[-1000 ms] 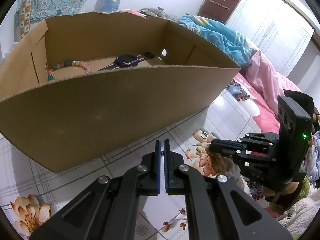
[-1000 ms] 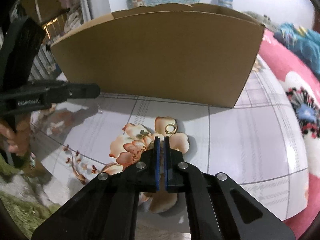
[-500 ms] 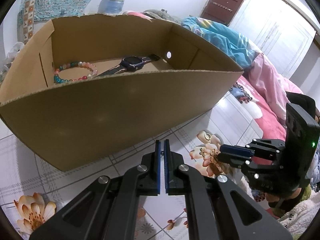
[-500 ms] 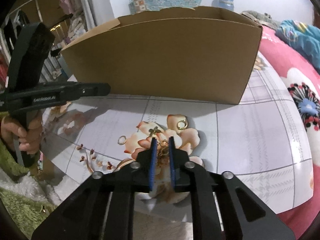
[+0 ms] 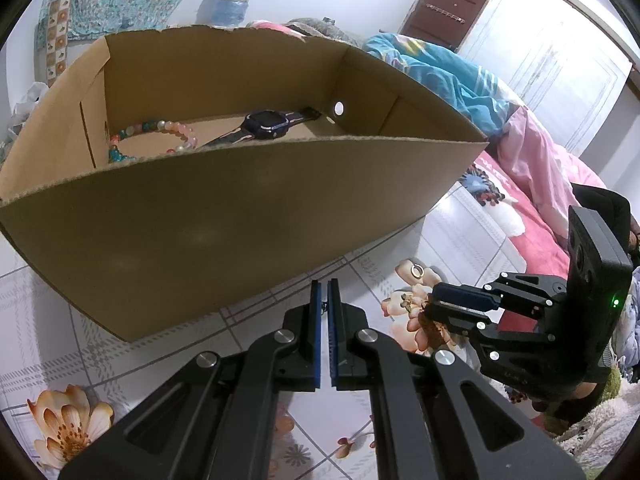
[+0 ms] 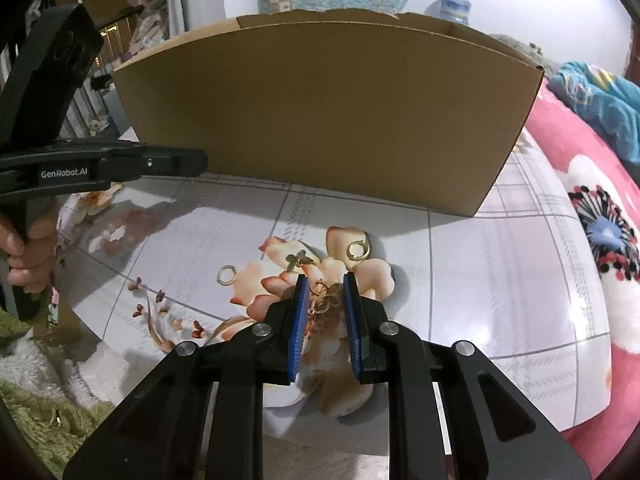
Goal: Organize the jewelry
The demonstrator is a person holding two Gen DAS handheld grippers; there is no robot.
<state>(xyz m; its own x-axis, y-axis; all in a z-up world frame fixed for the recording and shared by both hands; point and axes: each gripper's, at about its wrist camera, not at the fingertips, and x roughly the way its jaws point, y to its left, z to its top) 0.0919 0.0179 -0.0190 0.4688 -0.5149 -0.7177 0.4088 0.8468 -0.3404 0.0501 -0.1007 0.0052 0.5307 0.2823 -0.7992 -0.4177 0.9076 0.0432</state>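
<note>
Two gold rings (image 6: 226, 275) and gold butterfly charms (image 6: 325, 300) lie on the floral bench (image 6: 500, 280) before the brown cardboard box (image 6: 320, 120). Right gripper (image 6: 325, 292) jaws spread, straddling one charm, nothing pinched. Left gripper (image 5: 324, 300) jaws pressed together, farther off.

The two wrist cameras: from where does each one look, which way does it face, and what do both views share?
Left wrist: sits on the shut left gripper, faces down over the cardboard box rim onto bracelet and watch; right gripper shows.
Right wrist: sits on the open right gripper, faces down at small gold jewelry on the table; a hand holds the left gripper.
Shared: box, table, gold ring.
</note>
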